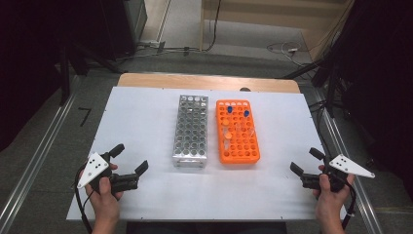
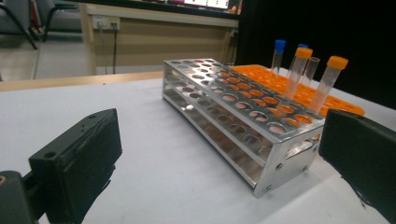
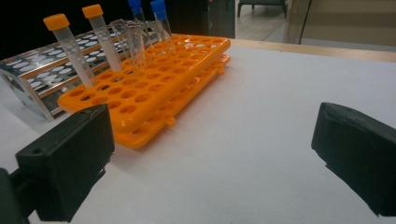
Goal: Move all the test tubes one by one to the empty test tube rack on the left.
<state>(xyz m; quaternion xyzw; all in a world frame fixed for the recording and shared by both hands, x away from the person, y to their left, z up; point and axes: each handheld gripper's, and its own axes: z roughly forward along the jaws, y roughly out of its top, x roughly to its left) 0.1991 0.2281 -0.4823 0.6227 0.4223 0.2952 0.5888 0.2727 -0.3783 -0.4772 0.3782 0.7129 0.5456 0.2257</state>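
Side by side in the middle of the white table stand a silver metal tube rack (image 1: 190, 130) and an orange plastic rack (image 1: 237, 130). The orange rack (image 3: 154, 74) holds two orange-capped tubes (image 3: 70, 49), two blue-capped tubes (image 3: 161, 21) and an uncapped clear tube (image 3: 134, 43). The metal rack (image 2: 238, 116) looks empty. My left gripper (image 1: 129, 158) rests open at the table's near left, with nothing between its jaws. My right gripper (image 1: 307, 161) rests open at the near right, its jaws empty as well. A hand holds each gripper.
The white sheet (image 1: 146, 122) covers a wooden tabletop (image 1: 204, 81). Metal rails (image 1: 34, 165) run along both sides of the table. Cables lie on the floor (image 1: 287, 48) beyond the far edge. Dark equipment stands at both far corners.
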